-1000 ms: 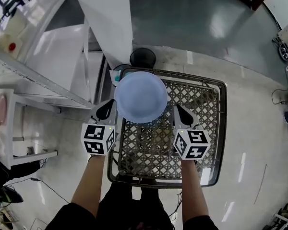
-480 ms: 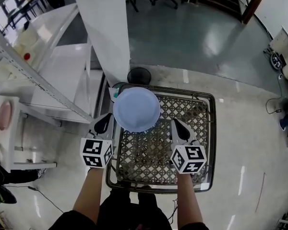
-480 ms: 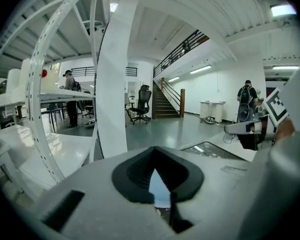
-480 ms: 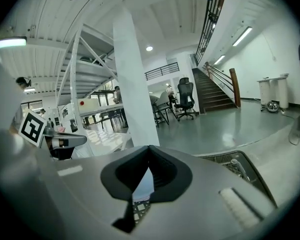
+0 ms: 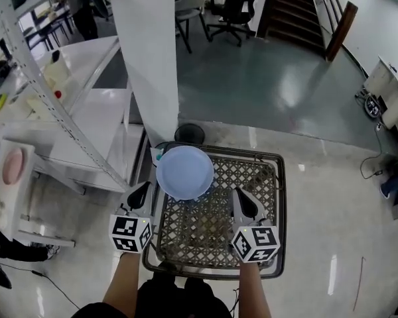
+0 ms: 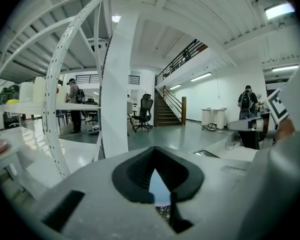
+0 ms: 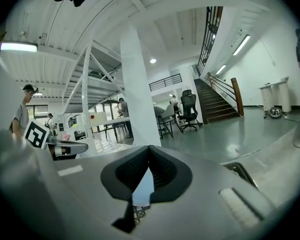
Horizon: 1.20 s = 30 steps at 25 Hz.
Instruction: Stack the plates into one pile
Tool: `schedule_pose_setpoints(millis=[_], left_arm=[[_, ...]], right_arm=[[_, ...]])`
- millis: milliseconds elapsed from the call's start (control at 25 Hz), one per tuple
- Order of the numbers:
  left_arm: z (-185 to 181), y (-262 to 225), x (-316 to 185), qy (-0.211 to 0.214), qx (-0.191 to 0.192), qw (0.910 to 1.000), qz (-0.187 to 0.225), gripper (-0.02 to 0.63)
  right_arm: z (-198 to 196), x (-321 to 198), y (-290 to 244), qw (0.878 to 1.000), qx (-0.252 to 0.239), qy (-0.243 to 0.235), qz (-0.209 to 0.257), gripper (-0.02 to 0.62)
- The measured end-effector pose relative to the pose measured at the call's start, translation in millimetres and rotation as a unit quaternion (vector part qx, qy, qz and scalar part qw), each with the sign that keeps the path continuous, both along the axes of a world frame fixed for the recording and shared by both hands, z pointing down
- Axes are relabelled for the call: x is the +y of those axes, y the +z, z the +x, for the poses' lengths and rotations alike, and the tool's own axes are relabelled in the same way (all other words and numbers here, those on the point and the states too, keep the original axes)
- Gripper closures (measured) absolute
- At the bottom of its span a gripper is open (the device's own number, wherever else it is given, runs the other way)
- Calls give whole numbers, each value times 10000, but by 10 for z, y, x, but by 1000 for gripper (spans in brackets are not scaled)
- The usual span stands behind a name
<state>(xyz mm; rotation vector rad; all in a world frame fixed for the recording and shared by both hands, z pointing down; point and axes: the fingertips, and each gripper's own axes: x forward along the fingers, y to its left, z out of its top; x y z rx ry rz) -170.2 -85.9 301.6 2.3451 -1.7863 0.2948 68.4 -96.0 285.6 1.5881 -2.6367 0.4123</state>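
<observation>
Left tongs [image 5: 143, 188] pinch plate [image 5: 184, 171] over wire cart [image 5: 205, 227].

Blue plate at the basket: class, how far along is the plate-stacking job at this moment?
Done: a blue plate rests at the far left corner of the wire basket; whether others lie beneath it cannot be seen. In hand: nothing; the left hand-held gripper and right hand-held gripper are shut and empty. Left: a pink plate lies apart on the white table.
</observation>
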Motion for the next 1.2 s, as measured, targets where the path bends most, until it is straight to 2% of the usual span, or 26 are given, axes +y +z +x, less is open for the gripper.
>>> schedule_pose_setpoints(millis=[160, 320, 600, 1040, 1200], left_arm=[[57, -141, 307, -18, 31, 10000, 70, 606], [108, -315, 368, 0, 26, 9995, 330, 606], [257, -525, 586, 25, -29, 9986, 524, 606], [435, -844, 891, 87, -313, 9946, 987, 606], [464, -859, 986, 113, -180, 9945, 1022, 606]], right_arm=[[61, 291, -132, 9999, -31, -96, 55, 583], [122, 350, -295, 9994, -31, -159, 317, 584], [328, 588, -449, 9988, -33, -187, 450, 584], [488, 868, -682, 9968, 52, -284, 749, 584], [461, 941, -690, 9965, 52, -349, 764, 584]])
